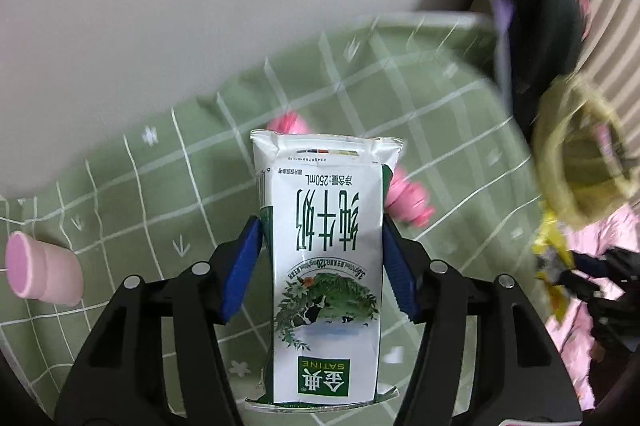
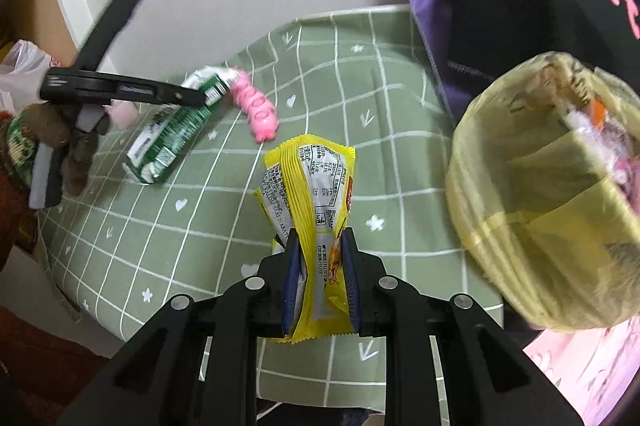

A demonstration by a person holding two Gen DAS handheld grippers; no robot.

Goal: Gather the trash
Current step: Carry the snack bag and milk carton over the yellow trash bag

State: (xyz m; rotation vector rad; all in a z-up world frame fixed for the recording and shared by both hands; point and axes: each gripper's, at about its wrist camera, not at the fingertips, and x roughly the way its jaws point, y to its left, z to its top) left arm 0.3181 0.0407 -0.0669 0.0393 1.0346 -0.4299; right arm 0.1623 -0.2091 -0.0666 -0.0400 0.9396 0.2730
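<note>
Two tools: milk carton [image 1: 326, 258], wrapper [image 2: 316, 210].

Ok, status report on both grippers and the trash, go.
Left gripper shut on milk carton. Right gripper shut on yellow wrapper. Lined bin open at right, nothing in the way. Pink toy on the tablecloth.

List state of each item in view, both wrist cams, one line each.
milk carton: held off the table in the left gripper.
yellow wrapper: crumpled, pinched in the right gripper.
bin: open, yellow liner in, some trash already inside.
pink toy: lying on the tablecloth, untouched.
pink cup: tipped on its side.
</note>
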